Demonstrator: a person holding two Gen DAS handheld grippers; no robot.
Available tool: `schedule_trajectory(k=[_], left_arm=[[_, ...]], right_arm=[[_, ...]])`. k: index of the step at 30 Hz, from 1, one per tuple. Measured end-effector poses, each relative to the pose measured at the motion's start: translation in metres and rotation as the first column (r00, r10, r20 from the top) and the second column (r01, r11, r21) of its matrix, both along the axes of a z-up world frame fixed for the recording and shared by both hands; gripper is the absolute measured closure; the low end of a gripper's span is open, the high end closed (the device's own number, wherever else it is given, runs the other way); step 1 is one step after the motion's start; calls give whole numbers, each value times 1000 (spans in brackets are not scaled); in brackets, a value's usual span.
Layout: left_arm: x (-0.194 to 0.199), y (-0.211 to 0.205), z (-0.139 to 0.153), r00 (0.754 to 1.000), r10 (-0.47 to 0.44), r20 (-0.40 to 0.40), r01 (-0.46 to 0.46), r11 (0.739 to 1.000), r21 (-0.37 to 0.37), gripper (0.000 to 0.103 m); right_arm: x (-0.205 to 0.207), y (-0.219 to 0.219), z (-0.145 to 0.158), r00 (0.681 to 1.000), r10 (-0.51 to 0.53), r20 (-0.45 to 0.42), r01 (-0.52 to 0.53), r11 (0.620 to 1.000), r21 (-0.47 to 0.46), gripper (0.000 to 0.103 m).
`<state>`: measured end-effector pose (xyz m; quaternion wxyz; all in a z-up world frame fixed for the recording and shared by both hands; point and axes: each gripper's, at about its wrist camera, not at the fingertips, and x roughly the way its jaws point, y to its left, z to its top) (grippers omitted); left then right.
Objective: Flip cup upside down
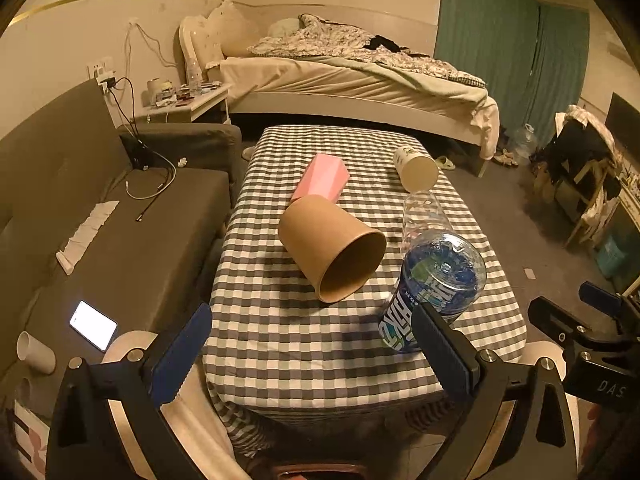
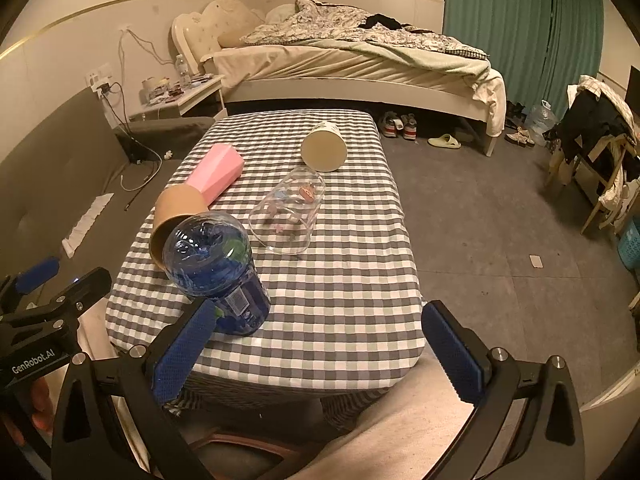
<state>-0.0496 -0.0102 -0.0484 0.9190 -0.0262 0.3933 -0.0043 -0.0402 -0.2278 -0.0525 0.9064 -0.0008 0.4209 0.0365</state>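
Left wrist view: left gripper [image 1: 312,354] spread wide over near edge of checked table [image 1: 320,344], holding nothing. Brown paper cup [image 1: 332,248] on its side mid-table, mouth toward camera, pink box [image 1: 322,178] touching behind. Blue bottle [image 1: 434,286] upright just right of it, clear glass [image 1: 424,212] beyond, white cup [image 1: 416,170] lying farther back. Right wrist view: right gripper [image 2: 320,354] likewise agape and empty at table's near edge. Brown paper cup partly hidden behind blue bottle at left; clear glass lying on its side mid-table.
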Motion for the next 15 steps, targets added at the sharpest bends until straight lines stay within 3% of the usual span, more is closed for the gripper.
schedule_trajectory(k=[15], left_arm=[[0, -1, -1, 1000, -4, -6, 4, 1000, 9, 0]], right_arm=[[-2, -3, -5, 1000, -6, -15, 6, 1000, 1, 0]])
